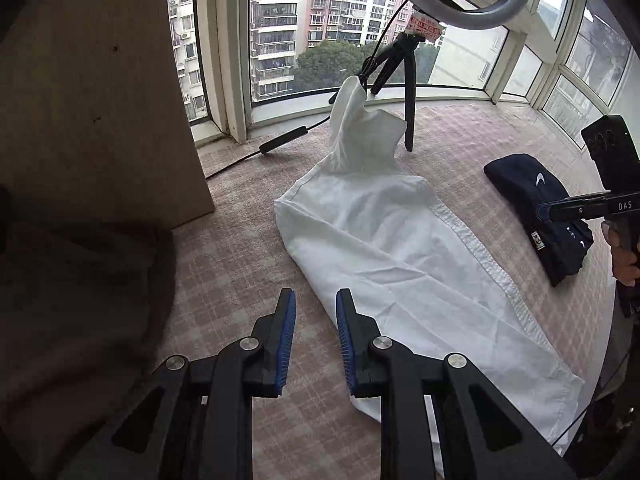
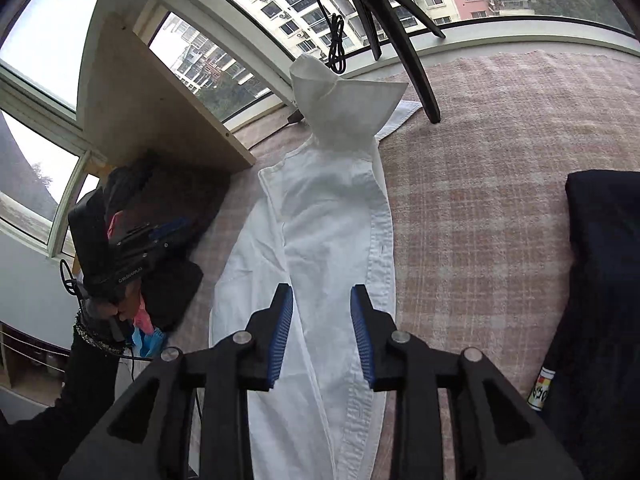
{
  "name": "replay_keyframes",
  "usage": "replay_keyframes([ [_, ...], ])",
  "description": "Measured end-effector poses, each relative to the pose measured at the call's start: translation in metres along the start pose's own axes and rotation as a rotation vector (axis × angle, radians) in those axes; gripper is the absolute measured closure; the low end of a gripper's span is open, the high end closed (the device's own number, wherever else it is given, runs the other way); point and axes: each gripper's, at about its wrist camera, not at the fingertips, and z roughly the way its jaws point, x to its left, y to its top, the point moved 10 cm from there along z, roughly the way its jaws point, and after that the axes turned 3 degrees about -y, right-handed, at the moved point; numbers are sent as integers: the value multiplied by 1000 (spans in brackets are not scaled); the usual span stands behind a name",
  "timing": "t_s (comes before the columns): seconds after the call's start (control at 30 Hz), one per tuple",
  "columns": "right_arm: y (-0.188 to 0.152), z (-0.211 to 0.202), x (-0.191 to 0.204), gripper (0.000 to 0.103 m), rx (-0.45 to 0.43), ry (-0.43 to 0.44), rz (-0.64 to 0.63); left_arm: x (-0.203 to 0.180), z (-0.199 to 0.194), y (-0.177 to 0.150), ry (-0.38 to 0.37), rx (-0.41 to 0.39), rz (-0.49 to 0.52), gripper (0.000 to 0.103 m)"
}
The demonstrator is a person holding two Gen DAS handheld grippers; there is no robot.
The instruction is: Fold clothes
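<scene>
Both grippers — left (image 1: pixel 316 342) and right (image 2: pixel 322 338) — are hanging with jaws parted, gripping nothing. The shirt (image 2: pixel 320 216) is lying lengthwise-folded beneath and ahead of them. Next, probably — pinching an end and folding it across.

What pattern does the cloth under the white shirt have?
A pink and beige check on the cloth, clearest in the right wrist view.

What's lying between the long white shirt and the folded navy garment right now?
Only bare pink plaid blanket separates the long white shirt from the folded navy garment; the right wrist view shows it, and the left wrist view agrees.
</scene>
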Motion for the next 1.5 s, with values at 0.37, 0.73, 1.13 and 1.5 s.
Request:
replay_keyframes([
  [0.37,-213,-27,-22,56,143,-82,72,-158,-57,-188,-220,119,-65,76],
  [0.73,-261,-4,-8,67,177,-188,-76,-182,-11,-244,-157,240,-65,77],
  [1.13,-290,-10,-20,53,157,-214,-87,-186,0,-263,-115,292,-85,59],
  [1.5,-302,4,1,91,181,-50,-53,-191,-12,-243,-314,225,-203,100],
])
